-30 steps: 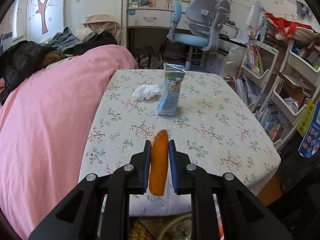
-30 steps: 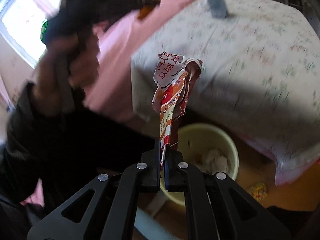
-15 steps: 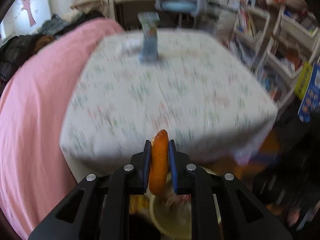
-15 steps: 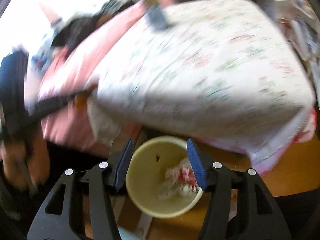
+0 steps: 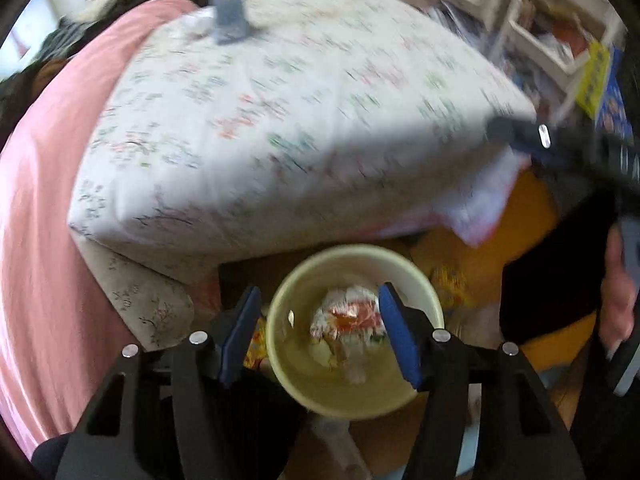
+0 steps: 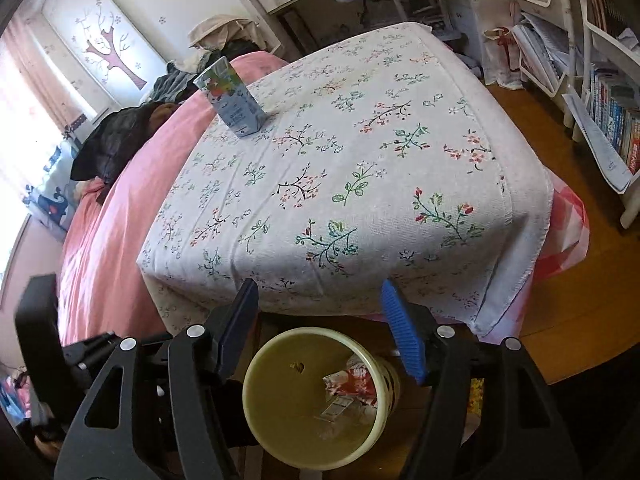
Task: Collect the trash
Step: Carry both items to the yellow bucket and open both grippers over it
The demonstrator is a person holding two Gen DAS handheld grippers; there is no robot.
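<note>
In the left wrist view everything is smeared by motion blur; the left gripper (image 5: 316, 330) is seen with fingers spread wide and empty above a pale yellow bin (image 5: 354, 332), where red-and-white wrappers (image 5: 348, 320) are dimly made out. In the right wrist view the right gripper (image 6: 320, 328) is likewise wide, the bin (image 6: 320, 396) partly cut off by its fingers; a blue carton (image 6: 230, 98) is seen upright on the worktop (image 6: 360, 152)

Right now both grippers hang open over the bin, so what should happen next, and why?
Probably the right gripper should reach back to the milk carton, which stands upright on the floral tablecloth. Both the right and left gripper are open and empty over the yellow bin.
</note>
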